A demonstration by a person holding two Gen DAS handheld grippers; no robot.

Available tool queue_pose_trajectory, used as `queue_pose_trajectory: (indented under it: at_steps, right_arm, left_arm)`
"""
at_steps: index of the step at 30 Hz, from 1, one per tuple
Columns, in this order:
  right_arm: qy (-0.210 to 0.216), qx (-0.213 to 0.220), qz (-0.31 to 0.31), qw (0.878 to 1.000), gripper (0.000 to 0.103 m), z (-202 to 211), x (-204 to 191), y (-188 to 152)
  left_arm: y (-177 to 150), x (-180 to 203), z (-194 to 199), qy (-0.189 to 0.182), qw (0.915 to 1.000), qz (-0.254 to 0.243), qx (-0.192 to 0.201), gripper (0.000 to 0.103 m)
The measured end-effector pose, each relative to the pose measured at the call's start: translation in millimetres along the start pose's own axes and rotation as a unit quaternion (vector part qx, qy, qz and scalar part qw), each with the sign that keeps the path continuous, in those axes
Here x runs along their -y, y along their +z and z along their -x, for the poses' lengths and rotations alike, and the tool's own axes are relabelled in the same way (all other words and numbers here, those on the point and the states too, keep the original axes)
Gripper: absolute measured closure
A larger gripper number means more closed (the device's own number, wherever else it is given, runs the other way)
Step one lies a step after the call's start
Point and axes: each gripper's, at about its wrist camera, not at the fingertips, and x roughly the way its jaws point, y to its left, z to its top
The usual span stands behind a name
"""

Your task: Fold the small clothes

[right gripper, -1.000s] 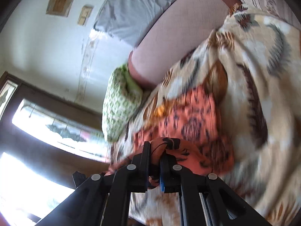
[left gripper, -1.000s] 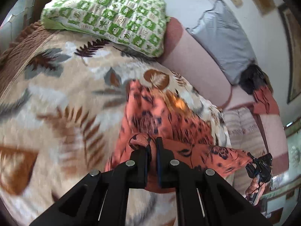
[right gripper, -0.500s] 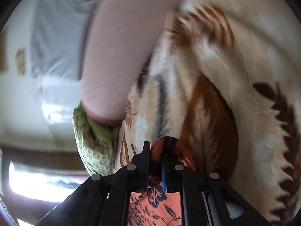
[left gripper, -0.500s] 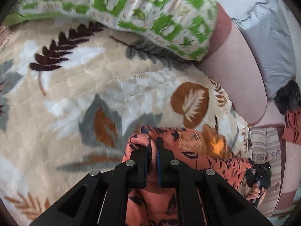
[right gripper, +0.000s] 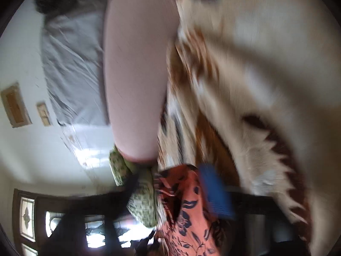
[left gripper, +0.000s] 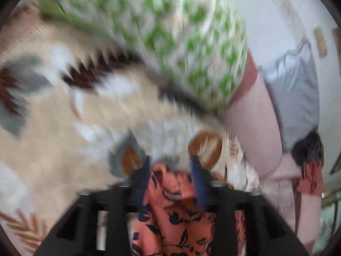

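Both grippers, left gripper (left gripper: 170, 170) and right gripper (right gripper: 170, 183): jaws just opened, releasing orange garment (left gripper: 179, 213) onto blanket (left gripper: 53, 128); fold may spring loose.

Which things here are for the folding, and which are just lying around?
For the folding:
- orange flowered garment, on the leaf-print blanket
- left gripper and right gripper, whose jaws have just been opening, the cloth between them but loose

Just lying about:
- green patterned pillow
- grey pillow
- pink bolster
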Motion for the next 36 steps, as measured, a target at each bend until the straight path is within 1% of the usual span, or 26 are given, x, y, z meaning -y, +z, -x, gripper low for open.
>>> queue_pose_trajectory:
  at_steps: [1, 2, 3, 4, 5, 6, 7, 8, 9, 10, 11, 13, 14, 15, 16, 18, 19, 20, 21, 23, 25, 27, 29, 31, 34, 36]
  right_arm:
    - [-0.007, -0.008, 0.037, 0.999, 0.019, 6, -15, -3]
    - [-0.016, -0.027, 0.076, 0.997, 0.021, 9, -33, -11]
    - [-0.031, -0.040, 0.104, 0.993, 0.021, 9, -47, -21]
    - [-0.050, -0.059, 0.148, 0.986, 0.025, 4, -66, -40]
    - [-0.064, -0.082, 0.190, 0.976, 0.034, -3, -81, -58]
    - [-0.078, -0.105, 0.226, 0.965, 0.040, -12, -90, -77]
    - [-0.093, -0.130, 0.259, 0.953, 0.049, -24, -100, -97]
    - [-0.107, -0.165, 0.294, 0.935, 0.055, -42, -108, -124]
    - [-0.118, -0.199, 0.322, 0.918, 0.055, -61, -112, -151]
    - [-0.126, -0.220, 0.337, 0.907, 0.055, -75, -114, -167]
    - [-0.137, -0.245, 0.361, 0.889, 0.055, -95, -115, -192]
    - [-0.160, -0.269, 0.403, 0.860, 0.055, -123, -111, -228]
    - [-0.167, -0.283, 0.416, 0.848, 0.055, -141, -109, -243]
    - [-0.171, -0.290, 0.419, 0.843, 0.055, -158, -109, -251]
    - [-0.176, -0.287, 0.425, 0.840, 0.055, -168, -109, -254]
    - [-0.203, -0.257, 0.448, 0.832, 0.055, -198, -114, -252]
    - [-0.214, -0.248, 0.443, 0.834, 0.055, -210, -116, -245]
    - [-0.220, -0.232, 0.424, 0.847, 0.056, -222, -117, -231]
    - [-0.221, -0.201, 0.413, 0.860, 0.056, -226, -121, -217]
    - [-0.197, -0.142, 0.401, 0.883, 0.057, -217, -132, -195]
    - [-0.184, -0.095, 0.387, 0.898, 0.056, -193, -137, -176]
    - [-0.171, -0.099, 0.389, 0.900, 0.055, -176, -141, -166]
    - [-0.170, -0.113, 0.406, 0.891, 0.055, -154, -138, -170]
    - [-0.178, -0.134, 0.409, 0.885, 0.055, -145, -132, -180]
    - [-0.191, -0.158, 0.396, 0.884, 0.055, -110, -108, -184]
    - [-0.219, -0.156, 0.405, 0.874, 0.055, -89, -90, -190]
  left_arm:
    - [1, 1, 12, -0.011, 0.9997, 0.000, 0.020, 0.039]
    - [0, 3, 19, -0.016, 0.9995, -0.003, 0.026, 0.039]
    - [-3, 10, 25, -0.015, 0.9996, -0.016, 0.020, 0.039]
    - [-9, 17, 28, -0.019, 0.9992, -0.033, 0.010, 0.039]
    - [-17, 25, 28, -0.022, 0.9980, -0.059, -0.008, 0.039]
    - [-31, 34, 24, -0.012, 0.9949, -0.093, -0.037, 0.039]
    - [-49, 44, 17, 0.005, 0.9890, -0.132, -0.067, 0.039]
    - [-65, 48, 12, 0.013, 0.9835, -0.158, -0.087, 0.039]
    - [-85, 52, 4, 0.012, 0.9763, -0.181, -0.118, 0.039]
    - [-98, 53, -4, 0.010, 0.9720, -0.188, -0.141, 0.039]
    - [-110, 55, -13, 0.011, 0.9672, -0.193, -0.165, 0.039]
    - [-127, 60, -37, 0.028, 0.9572, -0.207, -0.201, 0.039]
    - [-127, 63, -45, 0.041, 0.9548, -0.216, -0.200, 0.039]
    - [-120, 67, -56, 0.055, 0.9554, -0.216, -0.194, 0.040]
    - [-112, 68, -62, 0.055, 0.9579, -0.207, -0.192, 0.040]
    - [-90, 72, -79, 0.054, 0.9635, -0.183, -0.188, 0.040]
    - [-76, 74, -88, 0.058, 0.9672, -0.170, -0.180, 0.040]
    - [-66, 76, -92, 0.060, 0.9708, -0.159, -0.169, 0.040]
    - [-54, 77, -95, 0.065, 0.9753, -0.149, -0.149, 0.040]
    - [-29, 75, -93, 0.076, 0.9839, -0.123, -0.105, 0.040]
    - [-18, 70, -80, 0.052, 0.9907, -0.097, -0.079, 0.039]
    - [-21, 65, -68, 0.037, 0.9911, -0.102, -0.076, 0.039]
    - [-34, 59, -56, 0.036, 0.9880, -0.124, -0.084, 0.039]
    - [-53, 51, -51, 0.045, 0.9831, -0.145, -0.102, 0.039]
    - [-74, 33, -46, 0.088, 0.9770, -0.161, -0.108, 0.039]
    - [-84, 23, -37, 0.119, 0.9736, -0.169, -0.097, 0.039]
